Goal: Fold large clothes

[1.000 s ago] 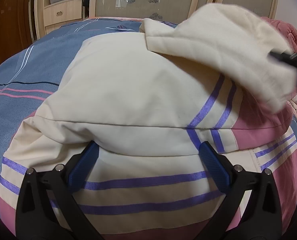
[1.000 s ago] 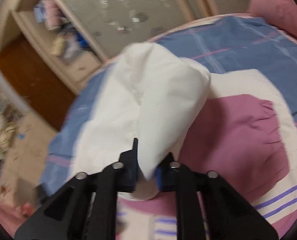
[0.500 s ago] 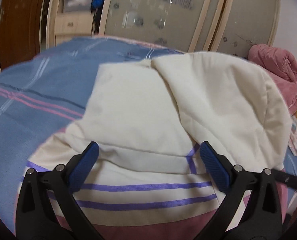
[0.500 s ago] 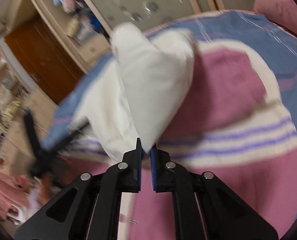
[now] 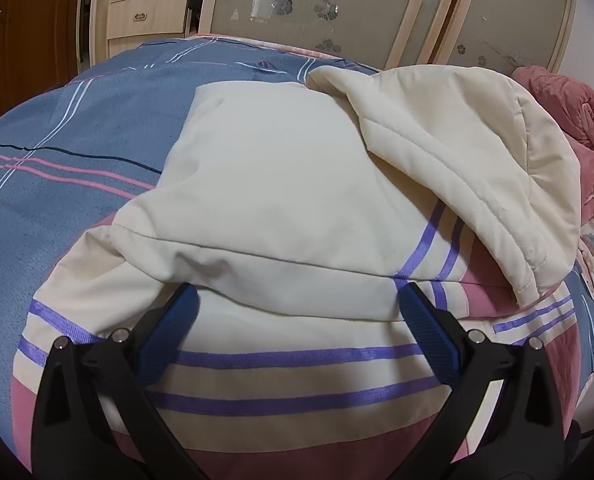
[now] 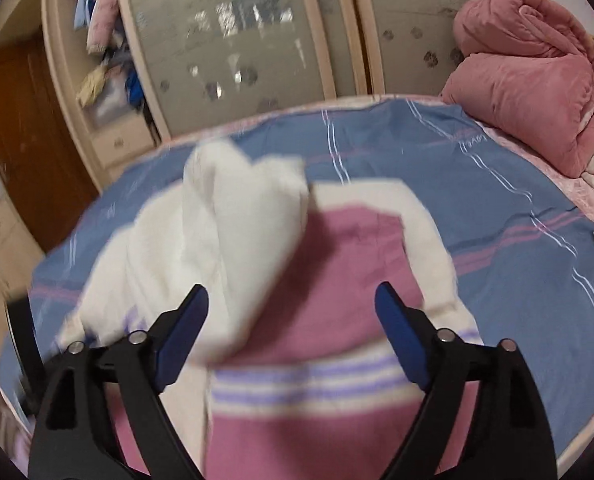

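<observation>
A large cream and pink jacket with purple stripes lies on the bed, and shows blurred in the right wrist view. Its cream hood lies folded over the upper right of the body. A cream sleeve is laid across the jacket at the left in the right wrist view. My left gripper is open and empty, hovering over the striped lower part. My right gripper is open and empty just above the pink panel, beside the sleeve.
The jacket rests on a blue striped bedsheet. A rolled pink quilt sits at the bed's far right corner. Wardrobe doors and a wooden cabinet stand behind the bed.
My right gripper opened and let go of the cream hood and sleeve fabric, which dropped onto the jacket. The left gripper stayed open and moved slightly.
</observation>
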The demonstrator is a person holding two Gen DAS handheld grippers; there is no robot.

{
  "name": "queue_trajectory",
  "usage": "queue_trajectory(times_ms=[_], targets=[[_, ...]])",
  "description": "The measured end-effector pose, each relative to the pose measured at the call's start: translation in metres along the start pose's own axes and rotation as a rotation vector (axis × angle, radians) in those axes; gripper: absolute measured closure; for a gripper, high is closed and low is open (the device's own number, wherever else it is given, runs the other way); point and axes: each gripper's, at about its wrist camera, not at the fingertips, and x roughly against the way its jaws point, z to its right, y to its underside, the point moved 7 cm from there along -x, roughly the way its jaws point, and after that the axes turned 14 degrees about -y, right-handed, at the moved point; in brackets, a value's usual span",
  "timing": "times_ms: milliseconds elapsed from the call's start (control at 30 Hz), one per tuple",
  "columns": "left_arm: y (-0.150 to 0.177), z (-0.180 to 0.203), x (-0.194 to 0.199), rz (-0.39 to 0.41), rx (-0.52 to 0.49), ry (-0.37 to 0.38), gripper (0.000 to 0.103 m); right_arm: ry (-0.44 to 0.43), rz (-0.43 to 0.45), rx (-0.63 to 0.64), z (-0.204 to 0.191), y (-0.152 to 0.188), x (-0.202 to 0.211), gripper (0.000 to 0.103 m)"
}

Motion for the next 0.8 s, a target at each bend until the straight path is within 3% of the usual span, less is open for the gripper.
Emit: queue_trajectory(times_ms=[100,167,200,300,467,500,600,800], targets=[[0.000,0.001,-0.001,0.000,-0.009,-0.006,0.002,-0.018,-0.069,-0.070,0.006,-0.004,-0.036,0.006],[0.001,0.002,-0.002,-0.004,-0.013,-0.007,0.002,-0.093,-0.129,-0.151,0.005,0.000,-0.055,0.010],[0.001,0.002,-0.002,-0.005,-0.013,-0.005,0.002,-0.193,-0.157,-0.228,0.000,0.006,-0.066,0.036],[0.000,0.001,-0.004,-0.009,-0.007,0.000,0.002,-0.304,-0.211,-0.359,-0.008,0.019,-0.076,0.083],[-0.001,0.001,-0.004,-0.008,0.001,0.007,0.002,-0.576,-0.133,-0.586,-0.003,0.029,-0.055,0.087],[-0.001,0.001,-0.004,-0.008,0.003,0.008,0.002,-0.583,-0.118,-0.592,0.002,0.032,-0.049,0.090],[-0.001,0.001,-0.004,-0.008,0.002,0.006,0.002,-0.414,-0.146,-0.452,0.016,0.049,-0.039,0.093],[0.001,0.003,-0.006,-0.008,-0.012,0.000,0.002,-0.245,-0.233,-0.326,0.035,0.090,-0.035,0.094]])
